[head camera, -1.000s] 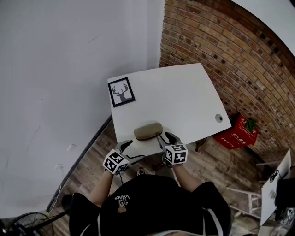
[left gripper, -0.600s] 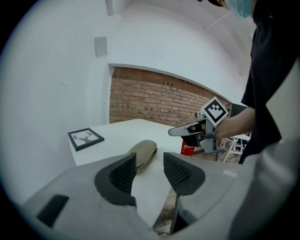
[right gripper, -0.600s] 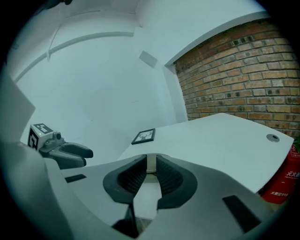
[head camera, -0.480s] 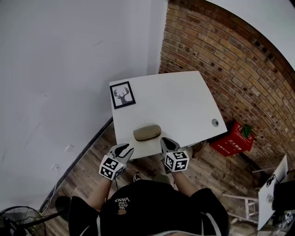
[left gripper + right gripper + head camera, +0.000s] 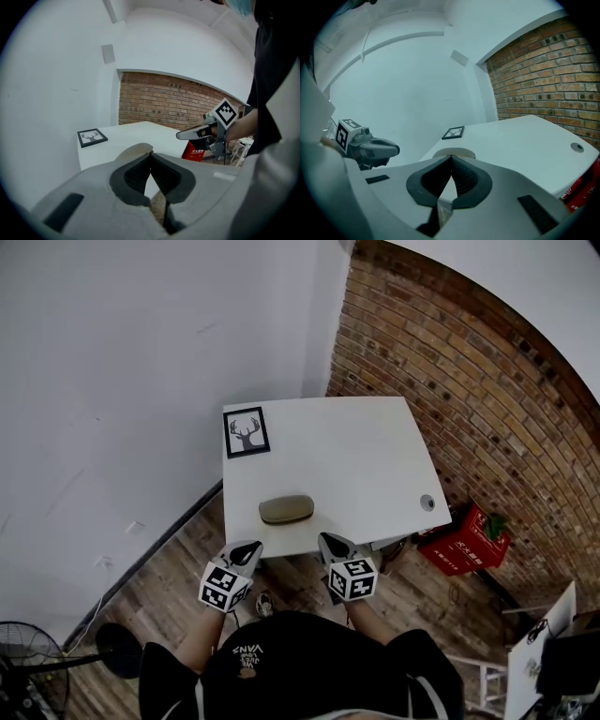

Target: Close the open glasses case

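A tan glasses case [image 5: 287, 509] lies closed near the front edge of the white table [image 5: 366, 456]. In the gripper views it shows just beyond the jaw tips, case [image 5: 133, 151] and case [image 5: 453, 153]. My left gripper [image 5: 247, 547] hangs off the table's front edge to the left, below the case, shut with nothing in it. My right gripper [image 5: 331, 542] is off the front edge to the right, also shut and empty. Neither touches the case. In each gripper view the tips meet, left gripper [image 5: 150, 153], right gripper [image 5: 451, 157].
A framed deer picture [image 5: 247, 432] lies at the table's back left corner. A round cable port [image 5: 427, 502] sits near the right edge. A red crate [image 5: 466, 540] stands on the wood floor by the brick wall [image 5: 487, 390]. A fan [image 5: 28, 681] stands at the lower left.
Both grippers have drawn back from the case, off the table's front edge, and their jaws have gone from open to shut. The case stays put, closed.
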`<move>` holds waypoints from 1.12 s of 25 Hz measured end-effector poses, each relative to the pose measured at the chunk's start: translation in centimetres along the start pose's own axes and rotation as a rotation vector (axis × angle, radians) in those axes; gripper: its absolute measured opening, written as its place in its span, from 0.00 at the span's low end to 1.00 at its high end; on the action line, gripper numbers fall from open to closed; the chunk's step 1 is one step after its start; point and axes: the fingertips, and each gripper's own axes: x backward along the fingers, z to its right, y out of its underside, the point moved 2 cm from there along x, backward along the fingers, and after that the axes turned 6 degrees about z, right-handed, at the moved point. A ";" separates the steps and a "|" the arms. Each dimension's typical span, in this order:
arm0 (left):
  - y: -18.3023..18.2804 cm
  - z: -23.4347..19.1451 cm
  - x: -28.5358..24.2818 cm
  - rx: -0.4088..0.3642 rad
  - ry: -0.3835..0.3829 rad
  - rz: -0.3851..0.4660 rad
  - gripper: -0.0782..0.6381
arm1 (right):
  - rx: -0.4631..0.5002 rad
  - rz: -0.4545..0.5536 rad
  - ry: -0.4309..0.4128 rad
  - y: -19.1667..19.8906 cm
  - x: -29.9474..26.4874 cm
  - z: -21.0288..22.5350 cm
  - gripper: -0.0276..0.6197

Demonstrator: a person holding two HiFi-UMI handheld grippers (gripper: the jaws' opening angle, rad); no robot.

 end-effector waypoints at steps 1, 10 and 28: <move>0.1 0.4 0.0 0.003 -0.007 -0.001 0.12 | 0.003 -0.005 -0.007 0.1 0.3 0.1 0.04; 1.4 3.8 1.0 0.010 -0.067 -0.009 0.12 | 0.038 -0.056 -0.089 1.3 2.7 -0.1 0.04; 3.2 9.6 2.3 0.002 -0.146 -0.015 0.12 | 0.097 -0.115 -0.162 3.9 7.0 -0.1 0.04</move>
